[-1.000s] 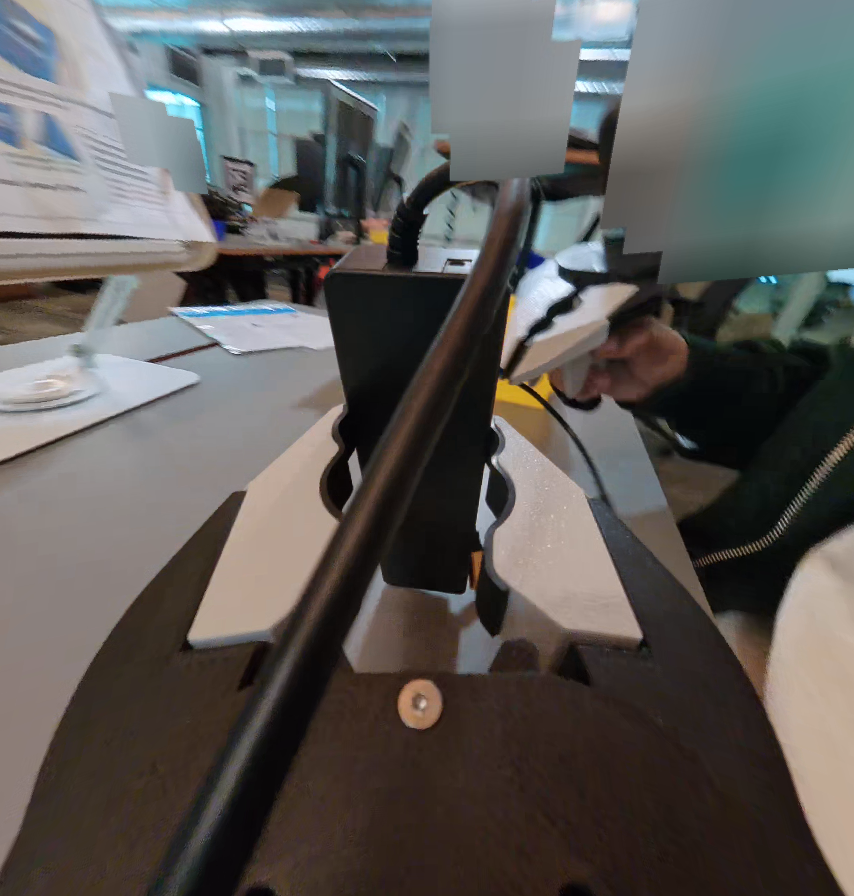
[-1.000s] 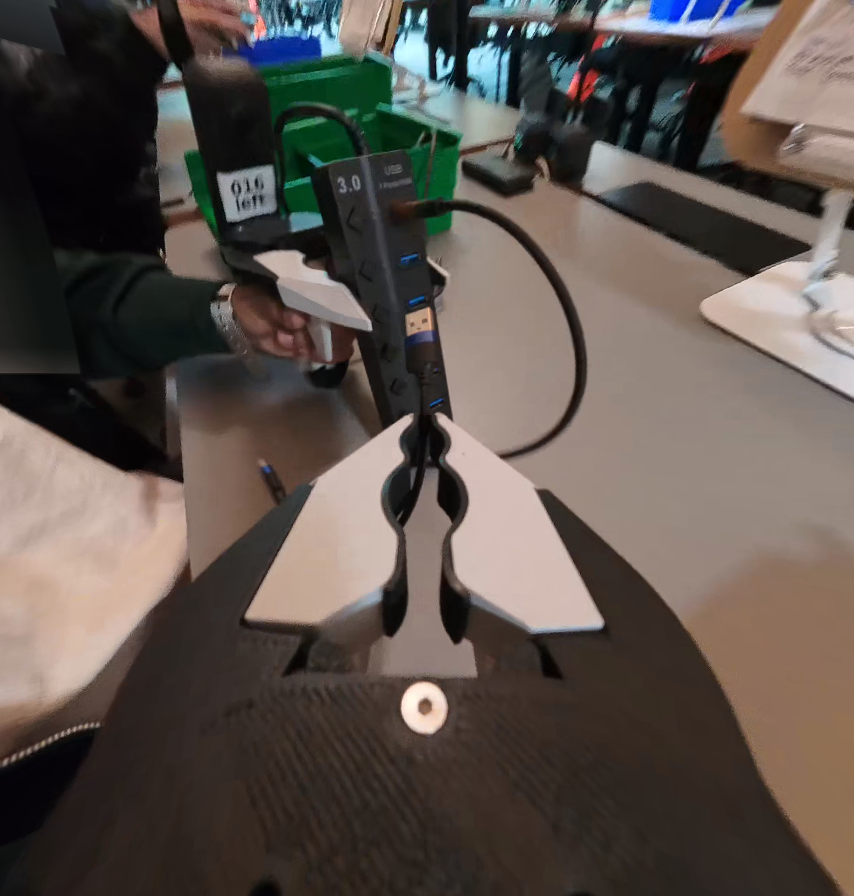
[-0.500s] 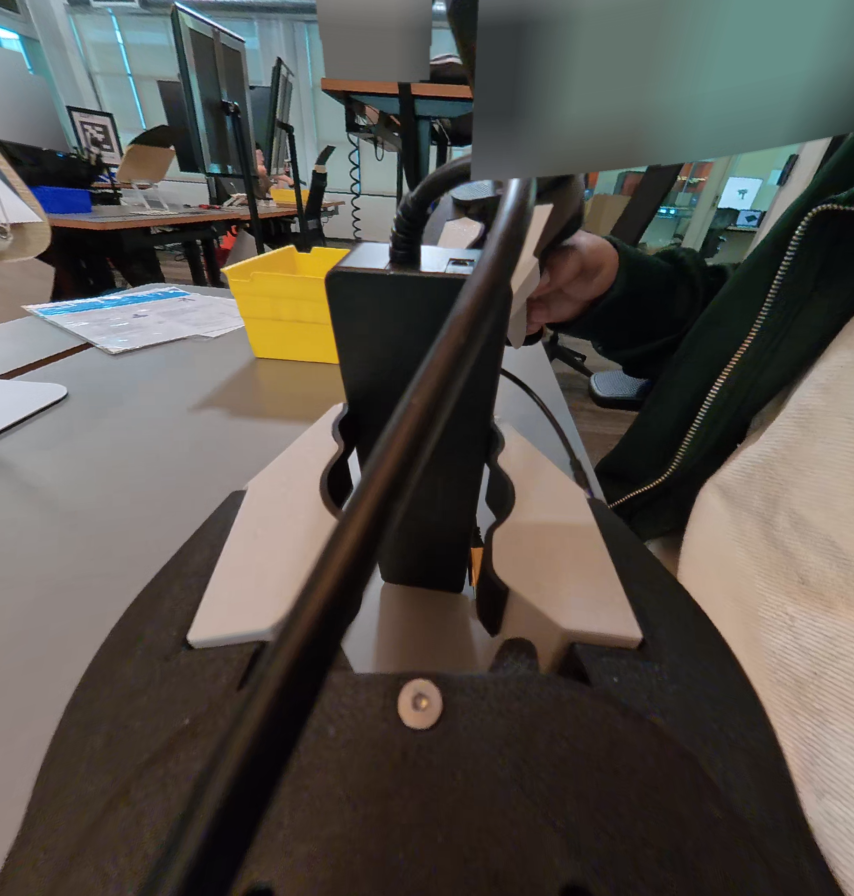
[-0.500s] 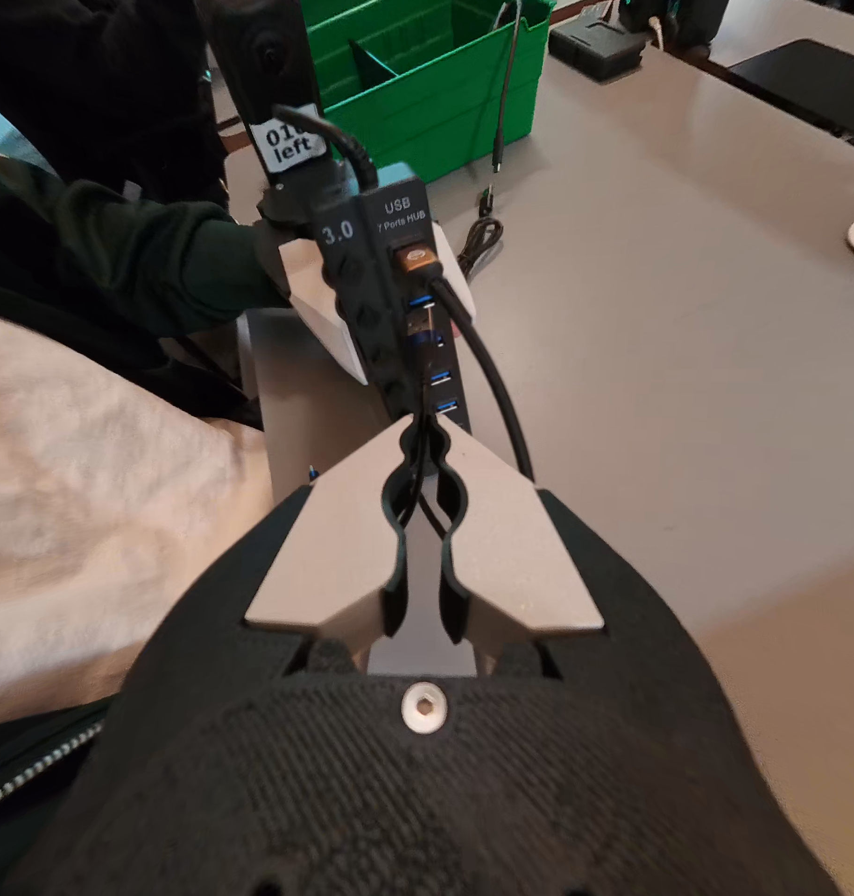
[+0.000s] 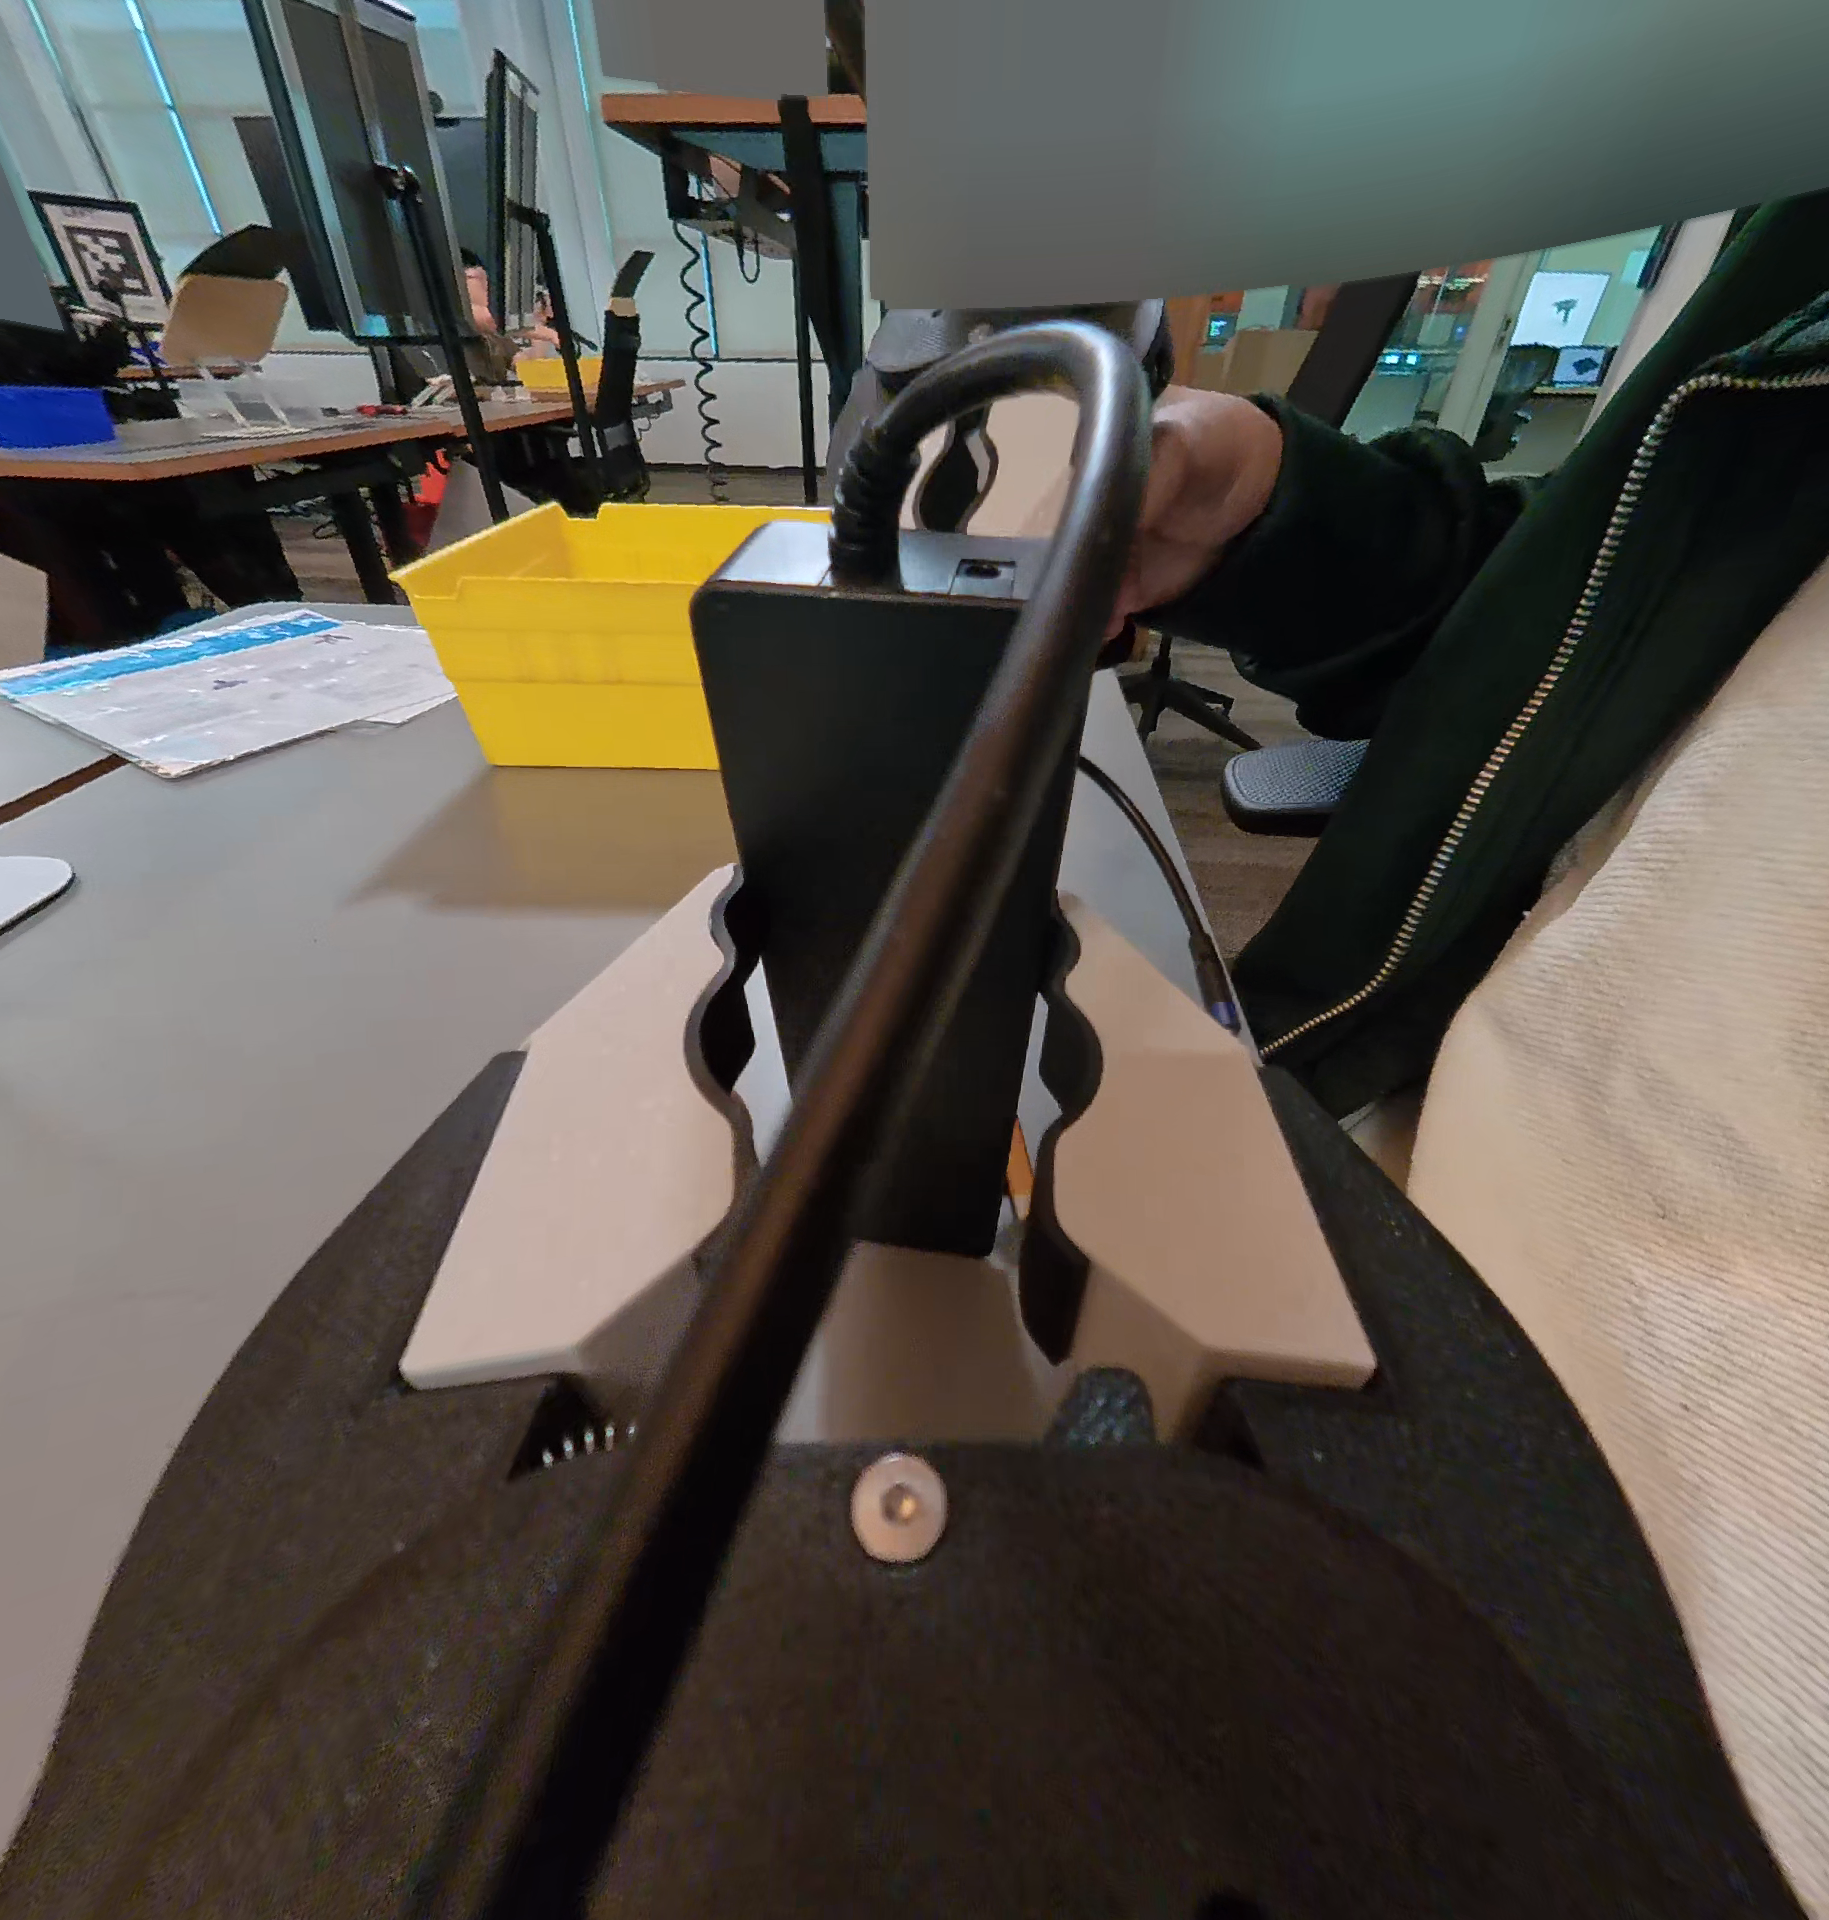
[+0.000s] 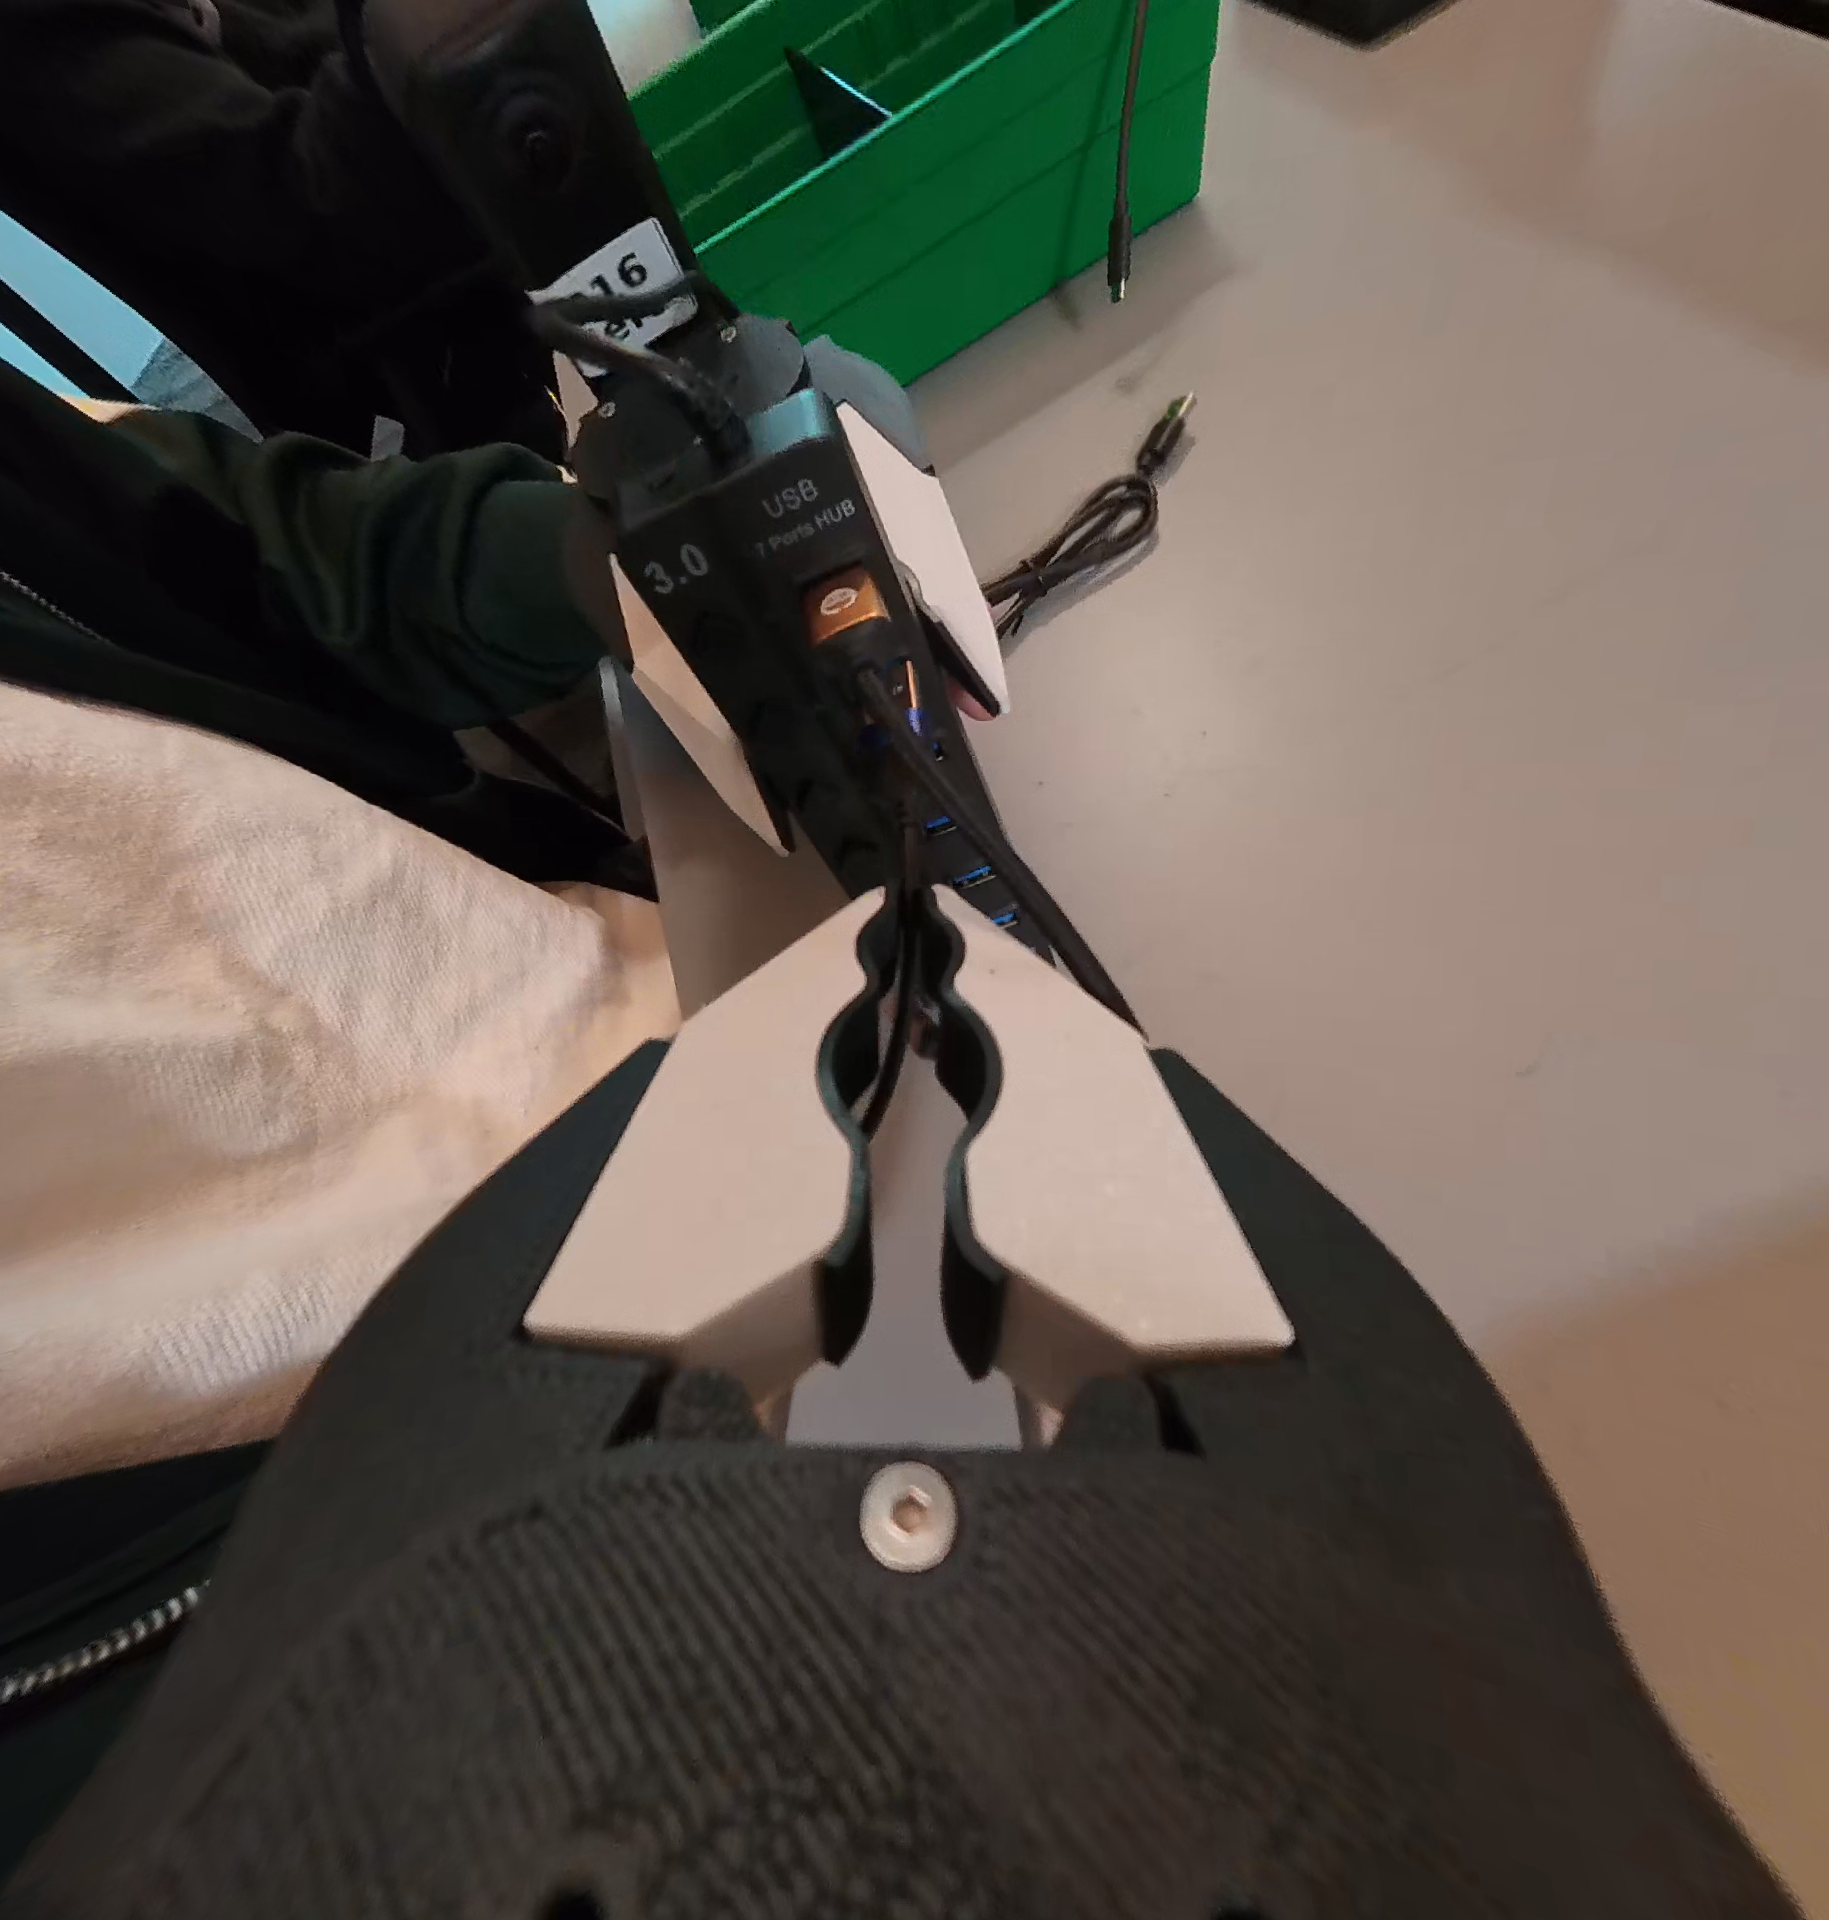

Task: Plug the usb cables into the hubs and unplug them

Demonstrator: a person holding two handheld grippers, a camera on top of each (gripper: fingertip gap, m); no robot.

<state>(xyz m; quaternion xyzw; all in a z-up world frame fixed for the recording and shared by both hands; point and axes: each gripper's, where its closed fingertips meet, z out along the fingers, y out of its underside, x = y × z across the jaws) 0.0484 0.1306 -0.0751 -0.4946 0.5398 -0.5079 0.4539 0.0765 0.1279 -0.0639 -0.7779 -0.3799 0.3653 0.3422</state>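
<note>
Left tool (image 5: 894, 1070) clamps black hub (image 5: 889, 831) upright above counter (image 5: 214, 997) | right tool (image 6: 905, 1023) pinches thin cable (image 6: 894, 997) near hub's port row, plug (image 6: 915, 717) at a port, seating unclear | risk: plug skews, hub twists in grip.
</note>
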